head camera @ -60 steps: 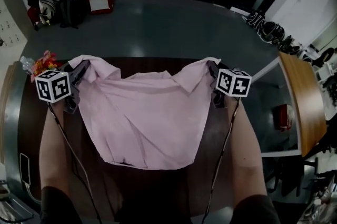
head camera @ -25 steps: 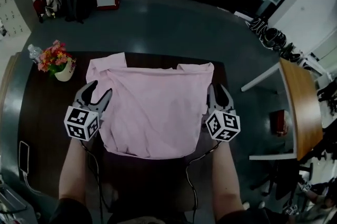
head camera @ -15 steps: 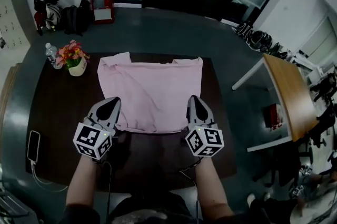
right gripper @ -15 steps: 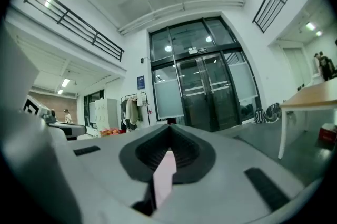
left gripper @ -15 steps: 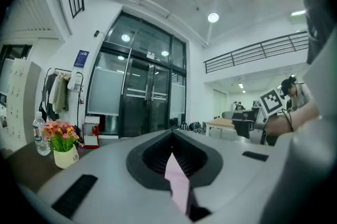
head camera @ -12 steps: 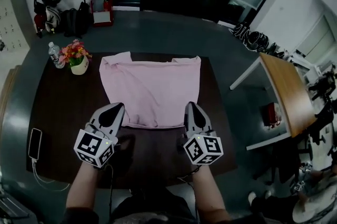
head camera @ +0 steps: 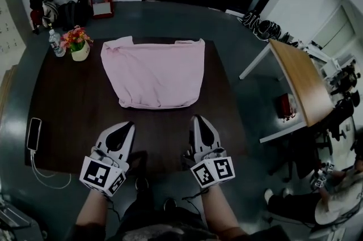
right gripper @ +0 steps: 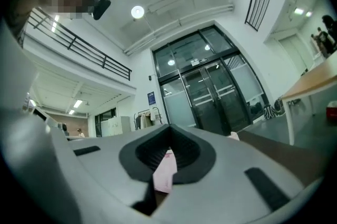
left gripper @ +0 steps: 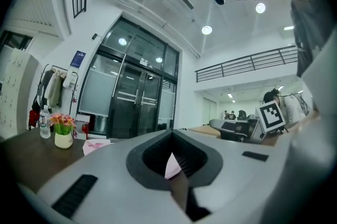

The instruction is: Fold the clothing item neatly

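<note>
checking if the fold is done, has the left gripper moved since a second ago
Yes. The left gripper has pulled back toward the person, from beside the pink shirt to the near edge of the table.

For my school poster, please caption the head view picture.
Folded pink shirt on the dark table; left gripper and right gripper shut, clear of it.

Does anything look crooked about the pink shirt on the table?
The pink shirt is folded but uneven: a flap sticks out at its far left corner, and its sides taper toward the near edge.
</note>
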